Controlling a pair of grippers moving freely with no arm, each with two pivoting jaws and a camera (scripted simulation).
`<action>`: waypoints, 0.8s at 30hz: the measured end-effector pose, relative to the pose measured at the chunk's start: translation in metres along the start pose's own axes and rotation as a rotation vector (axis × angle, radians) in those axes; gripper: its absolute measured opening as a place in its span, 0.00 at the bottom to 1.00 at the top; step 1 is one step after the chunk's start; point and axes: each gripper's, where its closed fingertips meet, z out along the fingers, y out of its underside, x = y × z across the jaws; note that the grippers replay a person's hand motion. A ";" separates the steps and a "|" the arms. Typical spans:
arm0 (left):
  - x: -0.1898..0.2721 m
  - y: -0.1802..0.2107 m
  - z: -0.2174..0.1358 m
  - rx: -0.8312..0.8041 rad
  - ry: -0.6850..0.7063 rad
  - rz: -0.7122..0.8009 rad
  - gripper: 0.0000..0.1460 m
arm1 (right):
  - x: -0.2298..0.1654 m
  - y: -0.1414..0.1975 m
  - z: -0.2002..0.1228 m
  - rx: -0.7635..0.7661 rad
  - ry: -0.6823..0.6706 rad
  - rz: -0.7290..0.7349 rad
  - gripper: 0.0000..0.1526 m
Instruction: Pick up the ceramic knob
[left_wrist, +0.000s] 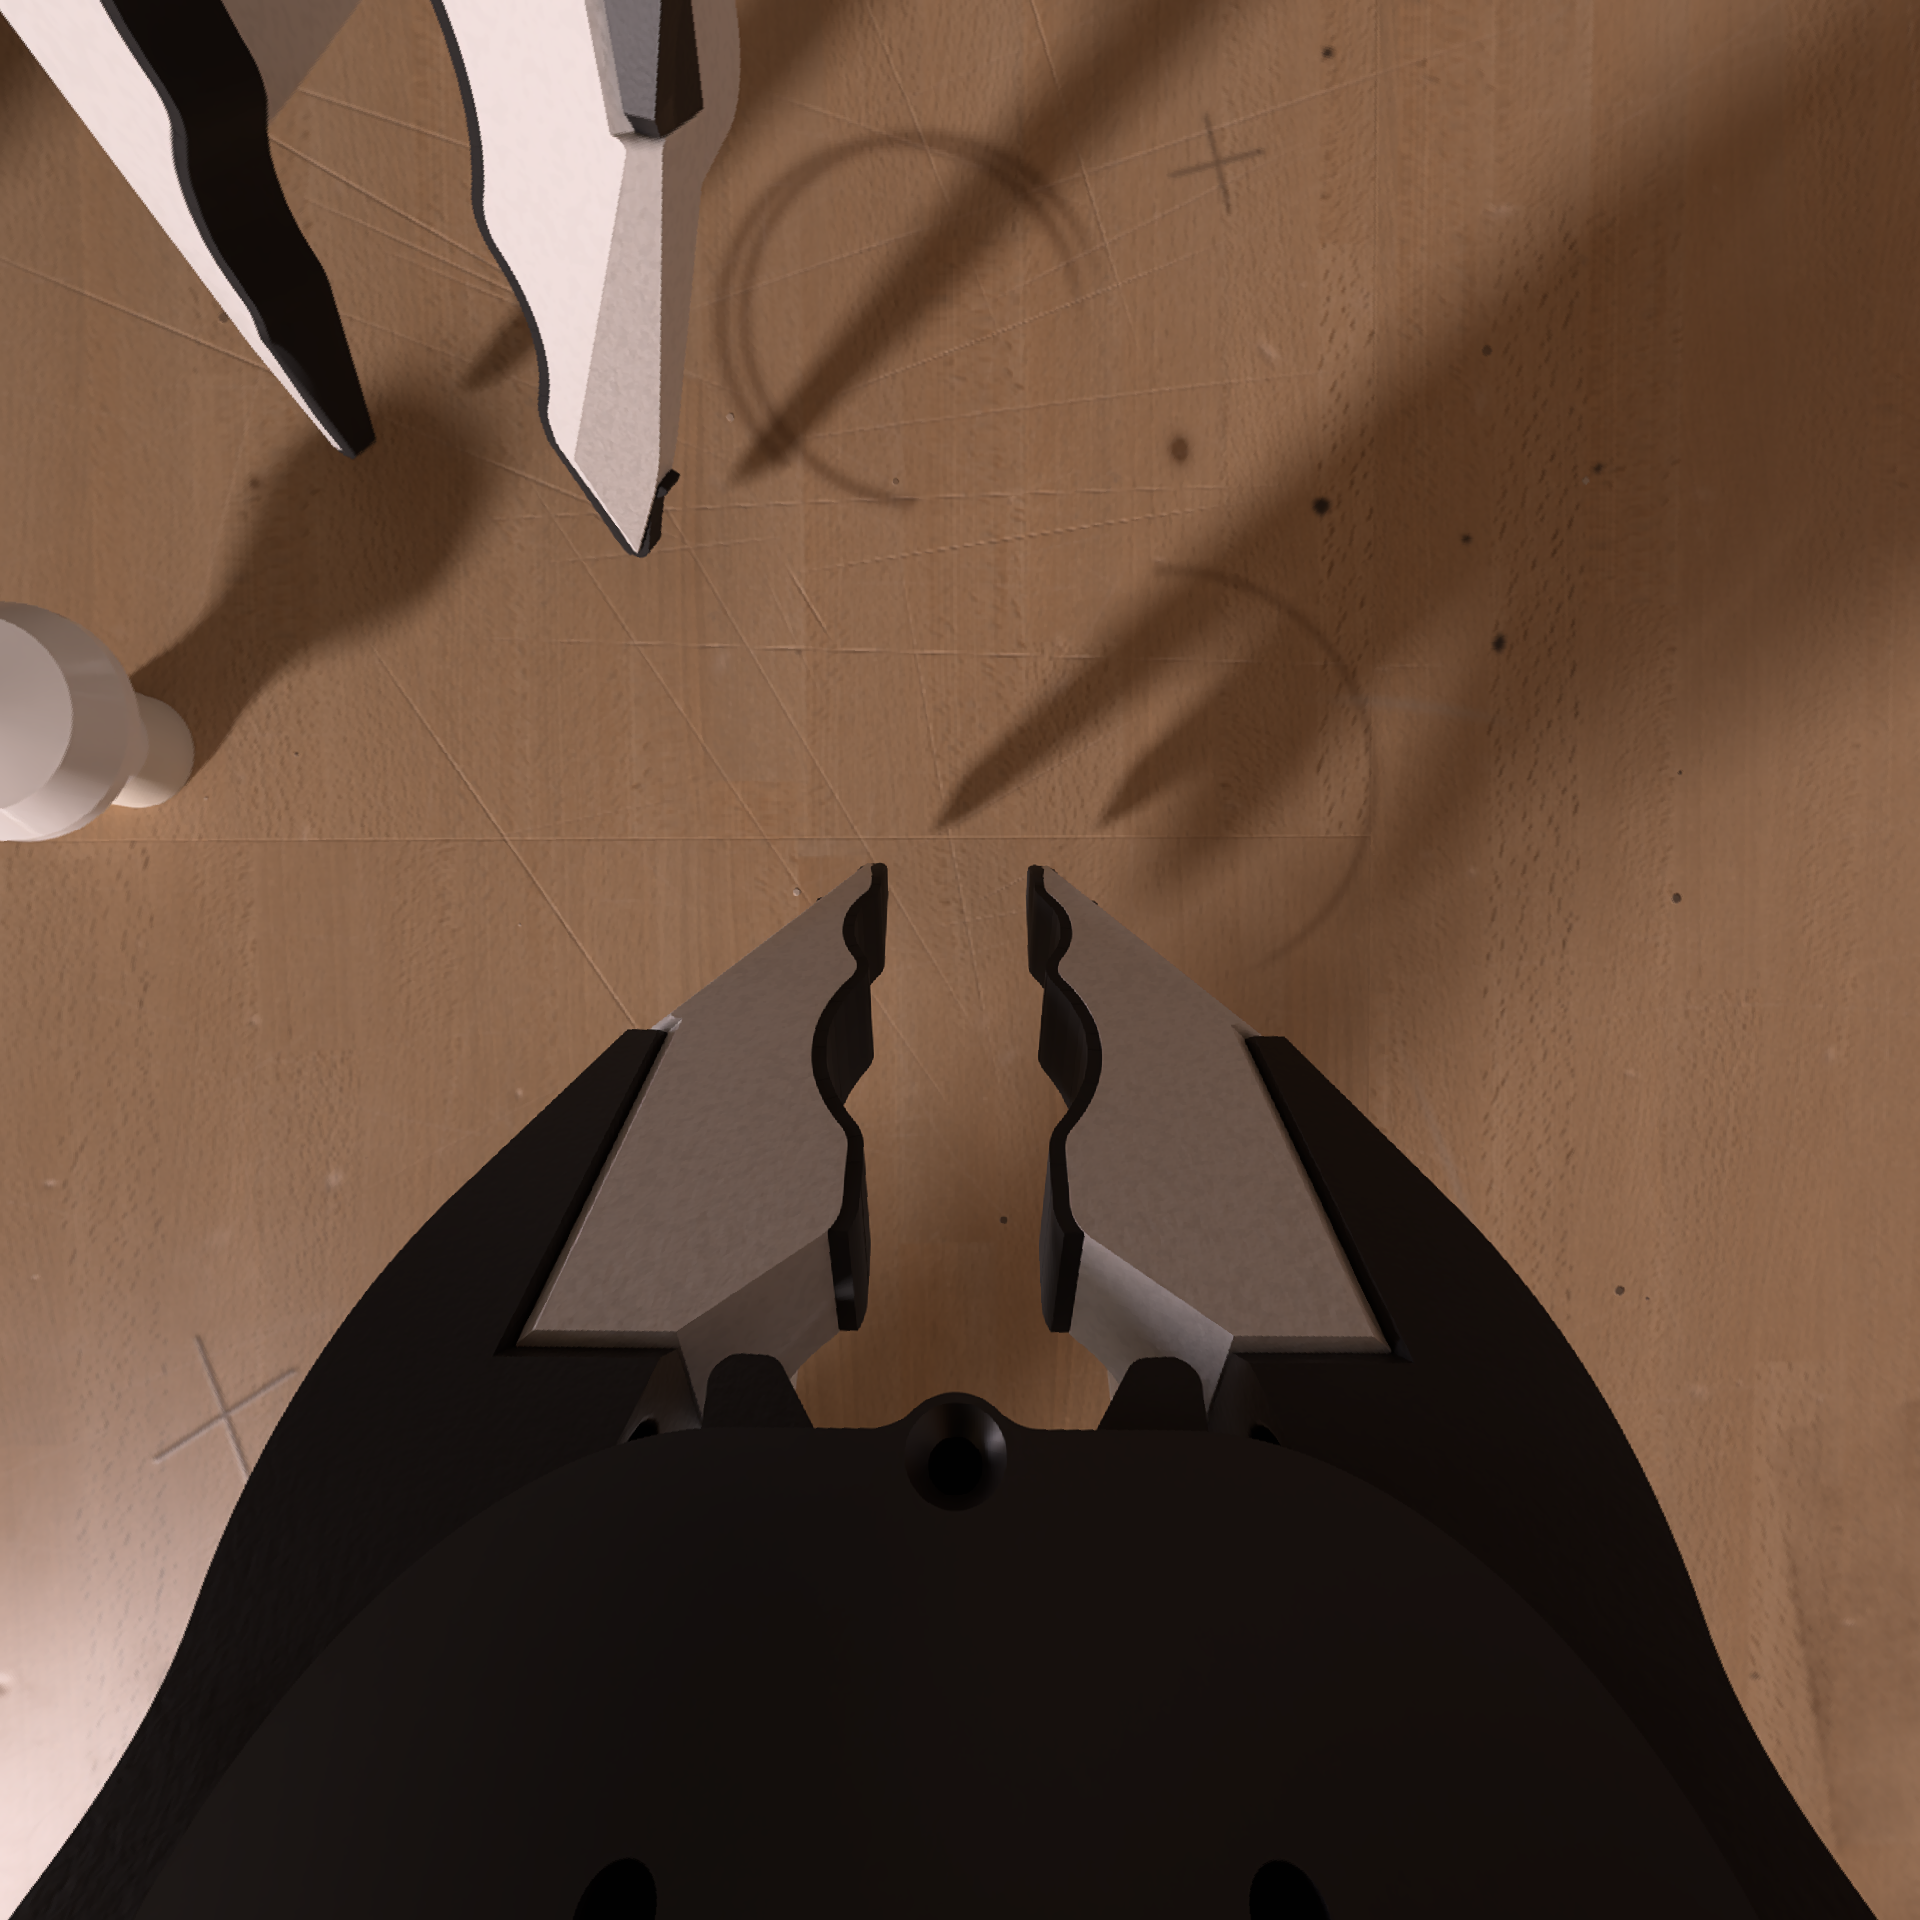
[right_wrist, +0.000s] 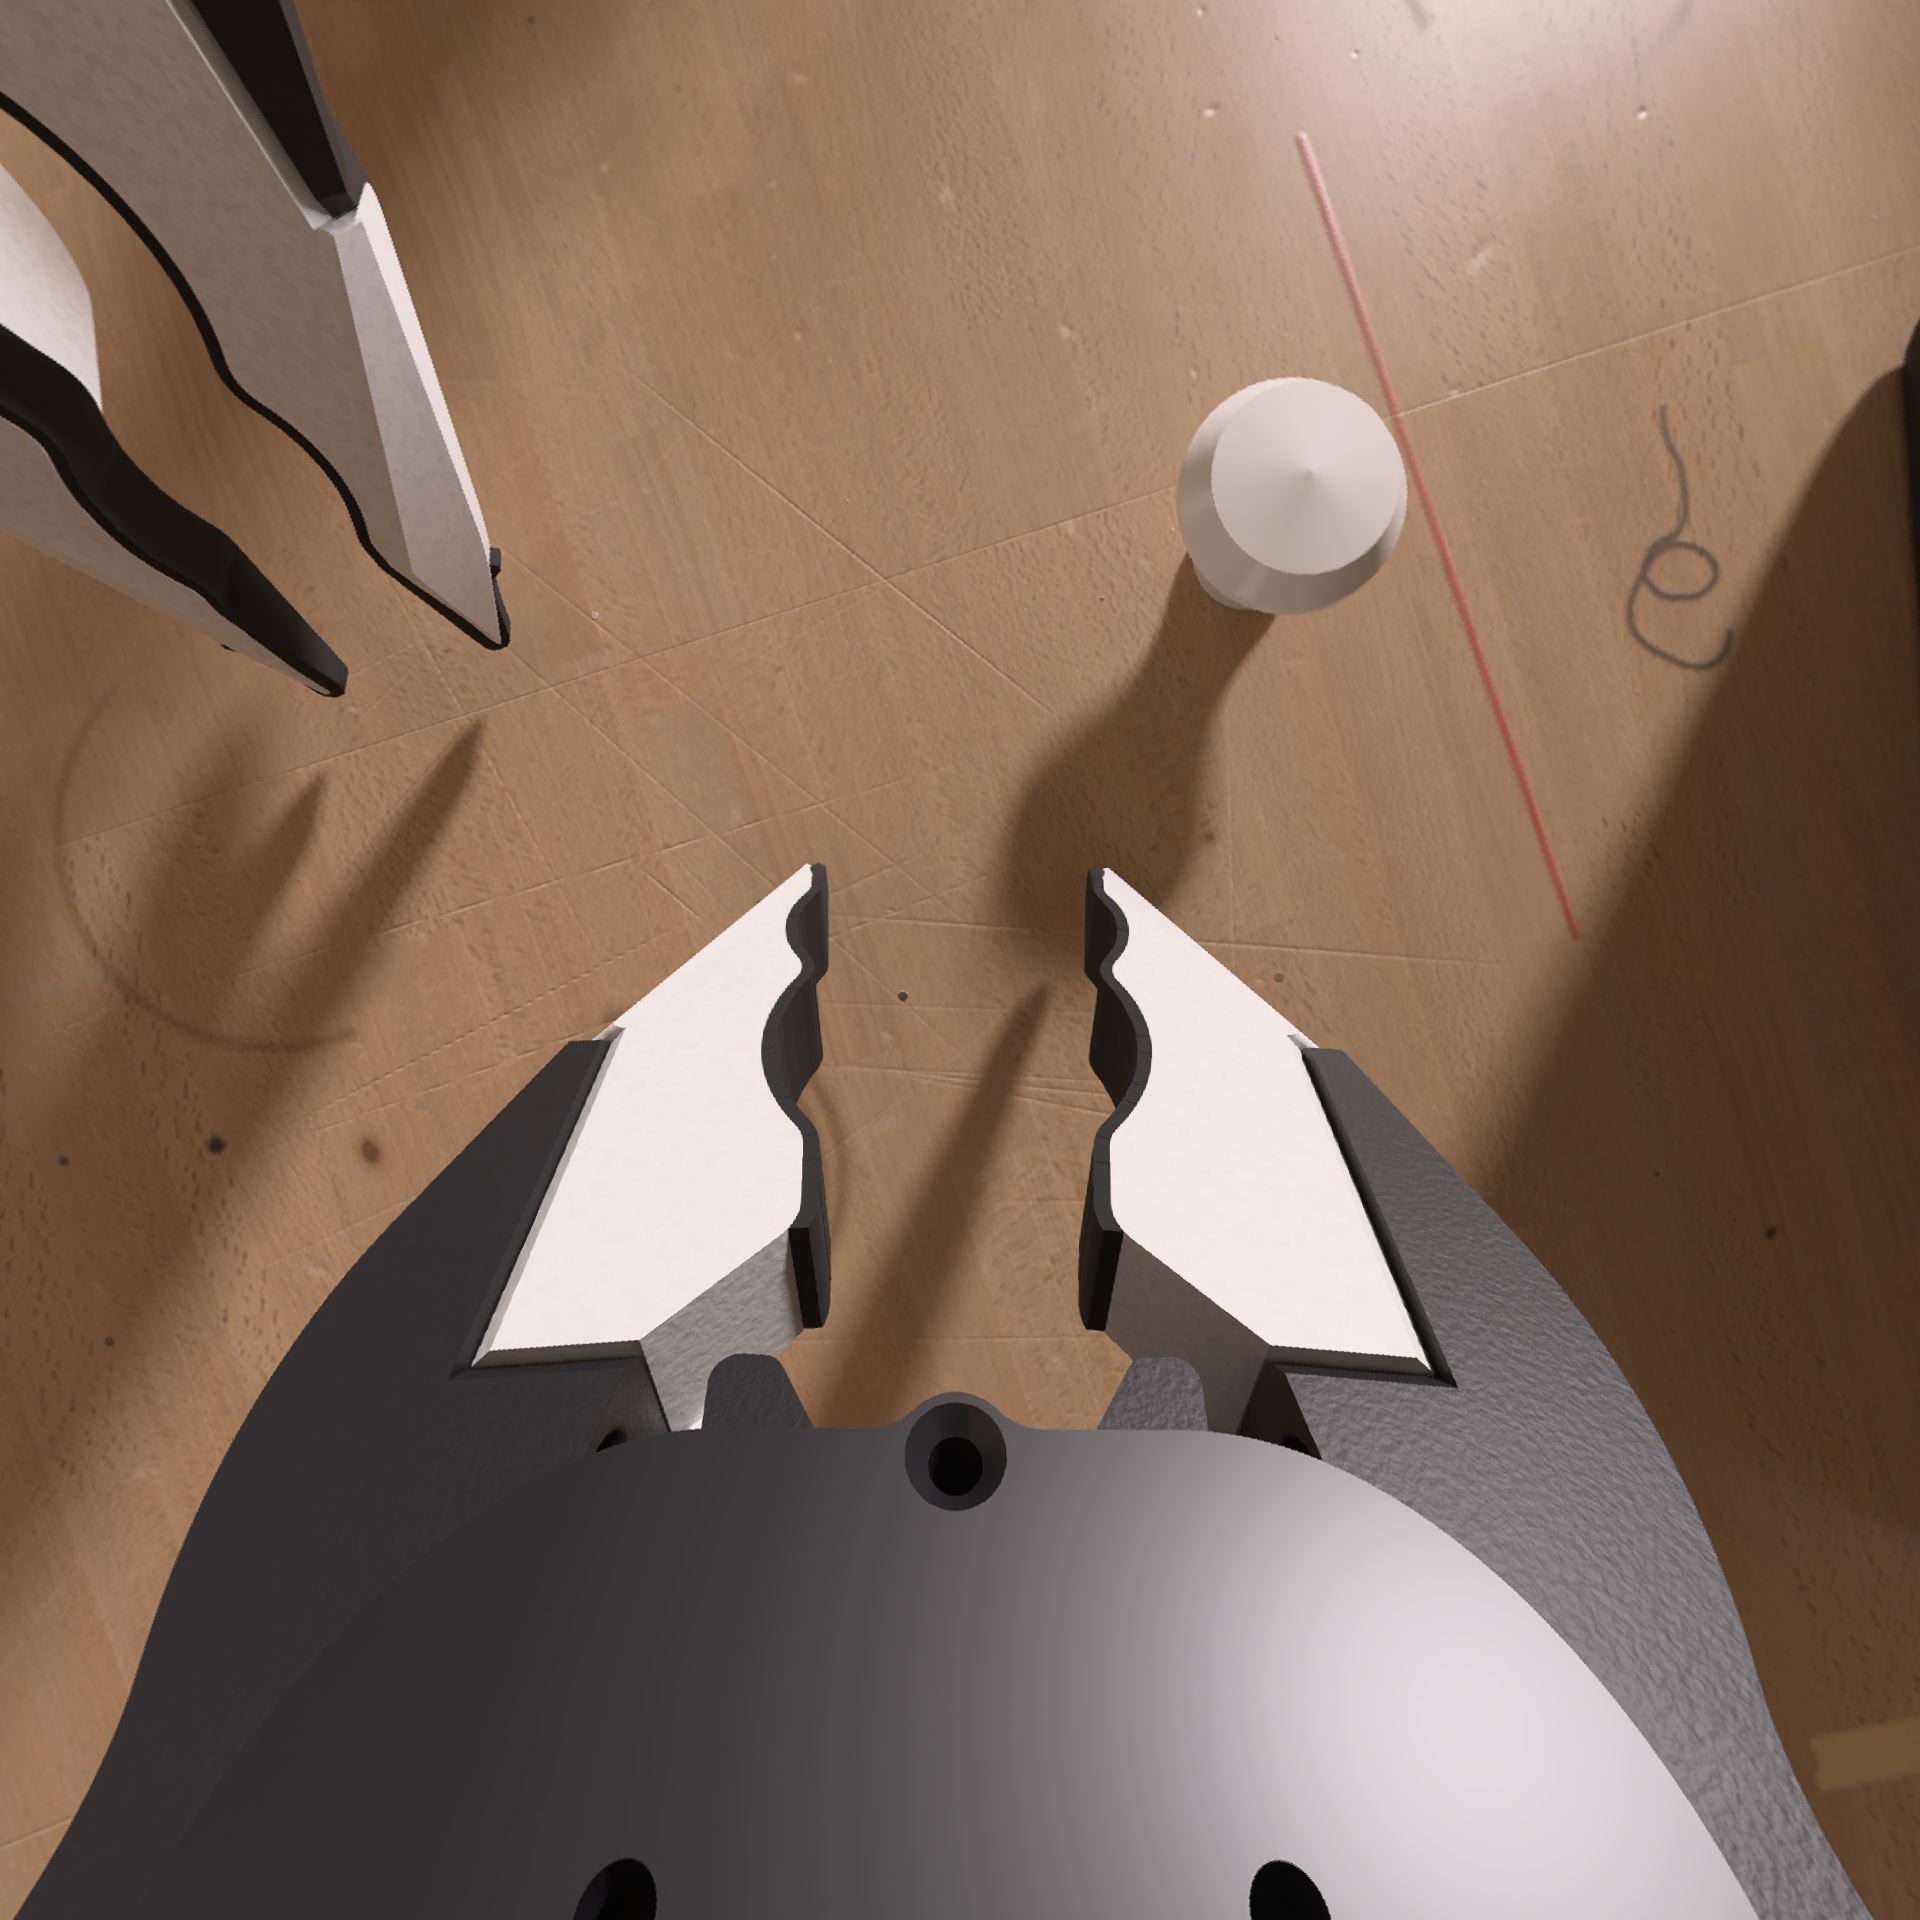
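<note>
The ceramic knob (right_wrist: 1294, 494) is cream white, round-topped, and stands on its narrow stem on the wooden table. In the right wrist view it lies ahead and to the right of my right gripper (right_wrist: 958, 873), which is open and empty and well short of it. In the left wrist view the knob (left_wrist: 73, 727) is cut by the left edge, far left of my left gripper (left_wrist: 956, 871), which is open with a narrow gap and empty. Each view shows the other gripper at top left: the right gripper (left_wrist: 499, 497) and the left gripper (right_wrist: 416, 660).
The wooden tabletop (left_wrist: 1455, 1143) bears ring stains (left_wrist: 904, 312), scratches and pencil crosses. A thin red line (right_wrist: 1439, 530) runs just right of the knob, with a grey scribble (right_wrist: 1673, 561) beyond it. A dark edge (right_wrist: 1912, 384) shows at the far right.
</note>
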 end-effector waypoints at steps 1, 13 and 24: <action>0.000 0.000 0.000 0.011 -0.003 -0.002 0.18 | 0.000 -0.001 0.001 -0.001 -0.007 -0.008 0.31; -0.002 0.001 0.001 0.077 -0.012 0.028 0.13 | 0.027 -0.030 0.019 -0.084 -0.119 -0.299 0.14; -0.087 0.033 -0.066 0.073 -0.262 -0.290 0.36 | 0.038 -0.031 0.007 -0.063 -0.012 -0.094 0.28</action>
